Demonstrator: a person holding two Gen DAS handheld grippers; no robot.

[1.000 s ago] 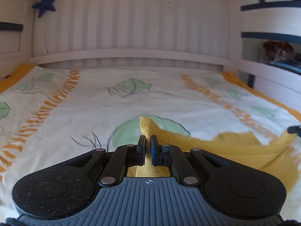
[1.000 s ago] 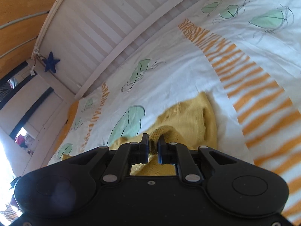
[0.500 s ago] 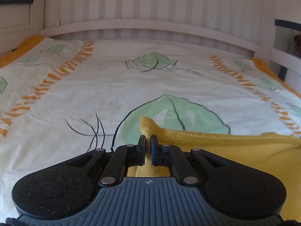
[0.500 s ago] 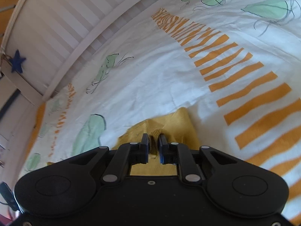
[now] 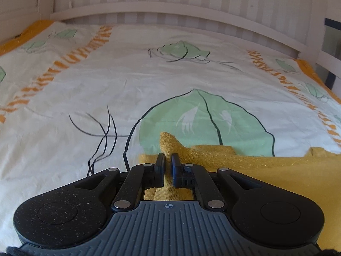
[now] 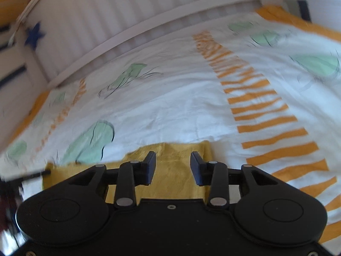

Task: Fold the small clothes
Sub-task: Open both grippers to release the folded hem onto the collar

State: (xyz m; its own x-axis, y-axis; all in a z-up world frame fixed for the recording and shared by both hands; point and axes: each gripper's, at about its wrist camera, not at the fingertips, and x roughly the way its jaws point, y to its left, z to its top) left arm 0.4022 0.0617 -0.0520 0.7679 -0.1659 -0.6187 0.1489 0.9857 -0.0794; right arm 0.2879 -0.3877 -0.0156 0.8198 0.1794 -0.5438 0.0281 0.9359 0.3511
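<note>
A small yellow knit garment (image 5: pixel 266 168) lies on the bed sheet (image 5: pixel 149 81). In the left wrist view my left gripper (image 5: pixel 168 160) is shut on a corner of the garment, which pokes up between the fingers. In the right wrist view the garment (image 6: pixel 170 170) lies flat under my right gripper (image 6: pixel 172 164), which is open with nothing between its fingers. The view is blurred by motion.
The sheet is white with green leaf prints and orange stripes (image 6: pixel 266 115). A white slatted bed rail (image 5: pixel 181 10) runs along the far edge. A blue star (image 6: pixel 35 35) hangs at the left corner of the rail.
My right gripper has opened and let go of the garment, which now lies flat on the sheet. My left gripper has moved down and forward, still shut on its corner.
</note>
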